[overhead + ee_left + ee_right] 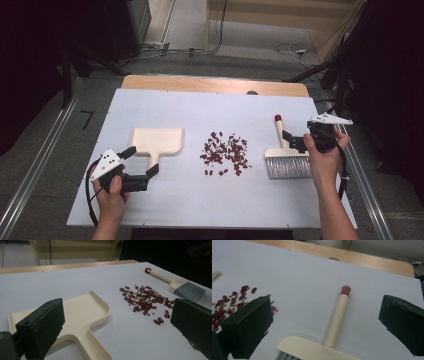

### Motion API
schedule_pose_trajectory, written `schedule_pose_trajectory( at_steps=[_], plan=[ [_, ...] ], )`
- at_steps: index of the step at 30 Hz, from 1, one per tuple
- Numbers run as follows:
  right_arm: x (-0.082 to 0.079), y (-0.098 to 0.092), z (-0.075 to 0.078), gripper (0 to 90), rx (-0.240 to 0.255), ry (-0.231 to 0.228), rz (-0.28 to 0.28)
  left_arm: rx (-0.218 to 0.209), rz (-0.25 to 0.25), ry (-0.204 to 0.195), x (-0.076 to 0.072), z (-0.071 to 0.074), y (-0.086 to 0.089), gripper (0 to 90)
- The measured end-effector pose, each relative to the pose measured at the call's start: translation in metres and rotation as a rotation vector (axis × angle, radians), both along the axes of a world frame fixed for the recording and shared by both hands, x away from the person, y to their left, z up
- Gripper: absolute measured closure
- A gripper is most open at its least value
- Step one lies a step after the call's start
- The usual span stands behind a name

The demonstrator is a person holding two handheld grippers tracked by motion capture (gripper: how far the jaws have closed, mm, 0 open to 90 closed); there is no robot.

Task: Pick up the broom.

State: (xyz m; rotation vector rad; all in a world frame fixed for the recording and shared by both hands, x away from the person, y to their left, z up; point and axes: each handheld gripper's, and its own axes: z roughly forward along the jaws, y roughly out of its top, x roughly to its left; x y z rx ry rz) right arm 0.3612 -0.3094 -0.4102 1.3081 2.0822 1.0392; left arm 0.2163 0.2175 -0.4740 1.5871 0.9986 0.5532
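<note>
Dustpan (157, 141) and brush (287, 157) lie flat on my white table sheet (200, 195), the dustpan on the left, the brush on the right, with a loose scatter of red beans (225, 152) between them. High view: I see the sheet covering most of a wooden tabletop (215, 84), whose bare far edge stays exposed. Beyond it there is grey floor (240, 62), cables (295, 50) and pale wooden furniture (280, 15); metal rails (30, 172) run along both sides of the table, and the room's edges are dark. My left gripper (140, 161) sits at the dustpan's handle, jaws spread, one on each side of it. My right gripper (289, 140) hovers at the brush's handle just above the head, jaws likewise apart.

Left gripper view: the two black jaws stand wide open. The dustpan (75, 315) lies between them with its handle running toward the camera; I cannot tell whether either jaw touches it. The beans (145, 301), red with a few small green ones mixed in, lie just past the pan, and the brush (175, 283) lies beyond, grey bristles pointing right.

Right gripper view: jaws open, the brush's cream handle (337, 320) with its red tip between them, touching neither. Beans (227, 302) show at left.
</note>
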Motion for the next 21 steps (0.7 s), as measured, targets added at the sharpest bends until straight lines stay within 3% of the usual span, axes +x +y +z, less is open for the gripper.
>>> schedule_pose_trajectory(
  at_steps=[3, 6, 7, 14, 16, 17, 20, 21],
  plan=[
    [0.01, 0.003, -0.002, 0.0, -0.013, 0.032, -0.003, 0.003, -0.004, 0.002, 0.001, -0.001, -0.001, 0.0],
    [0.019, 0.006, -0.008, 6.7, -0.008, 0.053, -0.046, 0.001, -0.006, 0.005, 0.002, -0.001, -0.001, 0.0],
    [0.026, 0.007, -0.014, 14.0, 0.012, 0.098, -0.051, -0.003, -0.007, 0.008, 0.002, -0.002, -0.001, 0.0],
    [0.038, 0.006, -0.035, 36.0, -0.05, 0.214, -0.094, 0.002, -0.008, 0.016, 0.003, -0.003, -0.001, 0.0],
    [0.041, 0.006, -0.041, 35.1, -0.074, 0.246, -0.088, 0.006, -0.013, 0.02, 0.003, -0.003, -0.001, 0.0],
    [0.042, 0.007, -0.045, 34.9, -0.071, 0.265, -0.115, 0.006, -0.014, 0.02, 0.003, -0.003, -0.001, 0.0],
    [0.043, 0.007, -0.051, 36.3, -0.093, 0.272, -0.143, 0.006, -0.016, 0.018, 0.004, -0.004, -0.002, 0.0],
    [0.045, 0.007, -0.055, 41.1, -0.101, 0.28, -0.161, 0.007, -0.018, 0.02, 0.004, -0.004, -0.002, 0.0]
  ],
)
